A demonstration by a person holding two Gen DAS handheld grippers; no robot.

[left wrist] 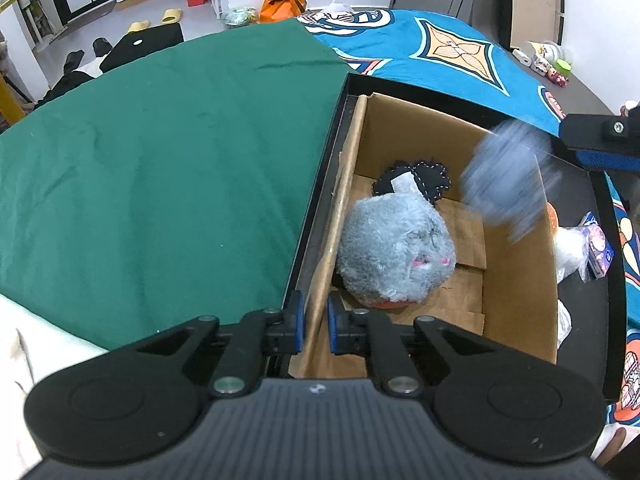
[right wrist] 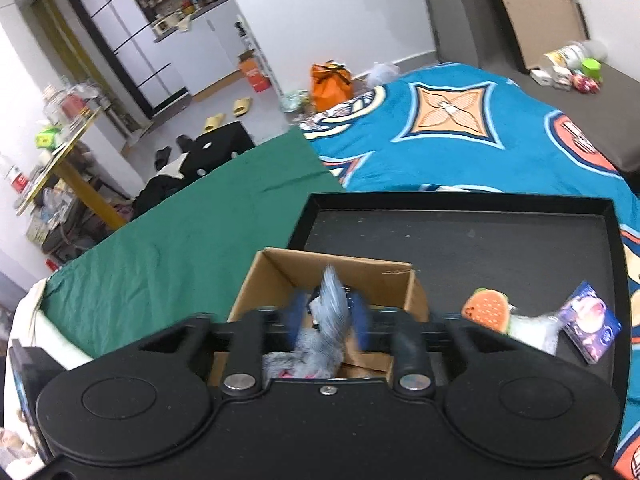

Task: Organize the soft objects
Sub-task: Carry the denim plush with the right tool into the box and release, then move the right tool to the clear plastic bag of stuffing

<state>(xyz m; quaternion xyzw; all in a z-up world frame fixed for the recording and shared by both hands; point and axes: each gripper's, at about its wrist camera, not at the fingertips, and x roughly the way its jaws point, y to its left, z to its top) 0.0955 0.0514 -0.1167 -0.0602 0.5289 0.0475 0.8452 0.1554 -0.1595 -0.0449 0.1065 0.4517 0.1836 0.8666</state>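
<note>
Left wrist view: our left gripper (left wrist: pixel 316 322) sits at bottom centre, jaws pinched down on the near-left wall of the open brown cardboard box (left wrist: pixel 516 280), so it is bracing the box, not carrying a toy. The box stands in a shallow black tray (left wrist: pixel 320 184) on the bed, with green fabric (left wrist: pixel 160 168) filling the left half of the frame and a blue patterned bedspread (left wrist: pixel 460 52) at upper right. Inside the box, lower left of its floor, lies a round grey plush toy (left wrist: pixel 394 246) with pink face details; behind it a flat black stitched fabric piece (left wrist: pixel 432 176) rests against the back wall. At right of centre a blurred blue-grey plush toy (left wrist: pixel 506 184) hangs over the box opening, just below the right gripper's finger at the right edge. The blur suggests it is dropping.

Right wrist view: our right gripper (right wrist: pixel 328 316) is at lower centre over the box, jaws part open, the blue-grey toy between the pads. We can't tell whether the pads touch it; it looks released. To the right on the tray lie an orange burger-shaped soft toy (right wrist: pixel 484 308) and a clear packet with a purple printed card (right wrist: pixel 588 328), both outside the box.

Handling: these toys should be light, squashy and non-fragile, and the fur gives decent friction. We judge a mid-body pinch best, since edge grips would let them flop. The crinkly packet may slip, so take it by the card end.
</note>
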